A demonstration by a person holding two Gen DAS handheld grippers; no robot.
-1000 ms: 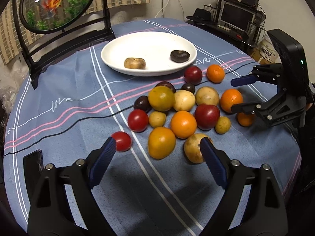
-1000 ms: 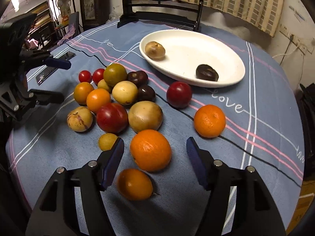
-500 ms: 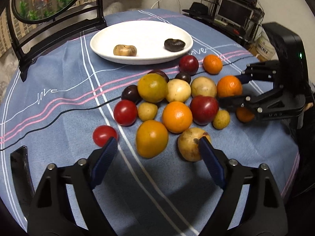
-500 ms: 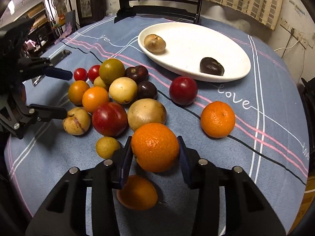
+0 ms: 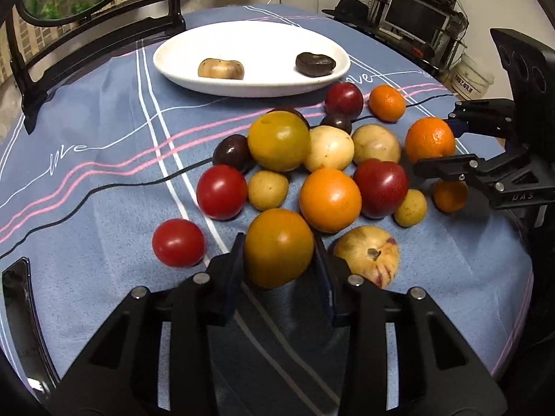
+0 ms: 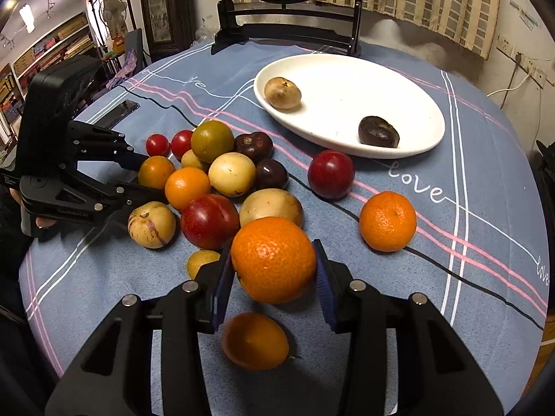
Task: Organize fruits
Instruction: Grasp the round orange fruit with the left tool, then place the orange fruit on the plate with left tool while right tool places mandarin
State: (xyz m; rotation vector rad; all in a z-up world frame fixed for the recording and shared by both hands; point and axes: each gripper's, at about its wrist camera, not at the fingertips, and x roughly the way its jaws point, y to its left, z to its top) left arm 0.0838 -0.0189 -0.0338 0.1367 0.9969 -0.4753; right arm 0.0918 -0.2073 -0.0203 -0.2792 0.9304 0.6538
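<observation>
A heap of fruits lies on the blue tablecloth in front of a white plate (image 5: 173,69) that holds a tan fruit (image 5: 221,68) and a dark one (image 5: 315,64). My left gripper (image 5: 279,260) is closing its jaws on a yellow-orange fruit (image 5: 277,239) at the near edge of the heap, and both pads touch it. My right gripper (image 6: 272,254) is shut on a large orange (image 6: 274,260) above a small orange fruit (image 6: 255,341). In each wrist view the other gripper also shows, the right gripper (image 5: 435,145) and the left gripper (image 6: 149,176).
A lone mandarin (image 6: 387,221) and a red plum (image 6: 330,174) lie between heap and plate. Two red tomatoes (image 5: 178,242) sit left of the left gripper. A dark phone (image 6: 119,111) lies near the table edge. A black stand with a round picture (image 5: 86,17) rises behind the plate.
The left jaws have narrowed from wide open onto the yellow-orange fruit as the gripper came down. The right jaws have closed onto the large orange.
</observation>
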